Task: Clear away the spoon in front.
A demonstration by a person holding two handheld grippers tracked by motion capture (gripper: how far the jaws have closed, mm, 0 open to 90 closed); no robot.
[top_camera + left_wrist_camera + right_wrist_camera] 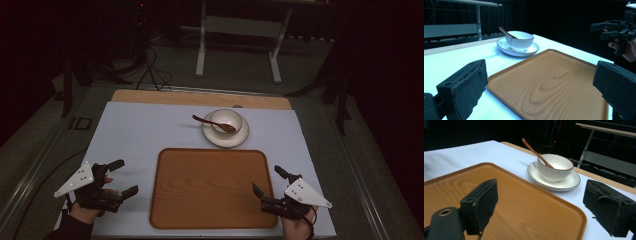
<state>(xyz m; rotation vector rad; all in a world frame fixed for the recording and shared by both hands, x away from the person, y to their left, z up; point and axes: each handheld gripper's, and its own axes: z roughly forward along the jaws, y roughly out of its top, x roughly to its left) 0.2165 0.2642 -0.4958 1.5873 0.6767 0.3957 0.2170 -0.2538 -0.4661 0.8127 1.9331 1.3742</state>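
Both grippers, left (119,178) and right (269,180), are held level at the tray's (210,190) near corners, jaws apart and empty, pointing toward the bowl (226,121) beyond the tray.

orange wood-grain tray (212,187), white bowl (226,120), brown spoon (212,123)
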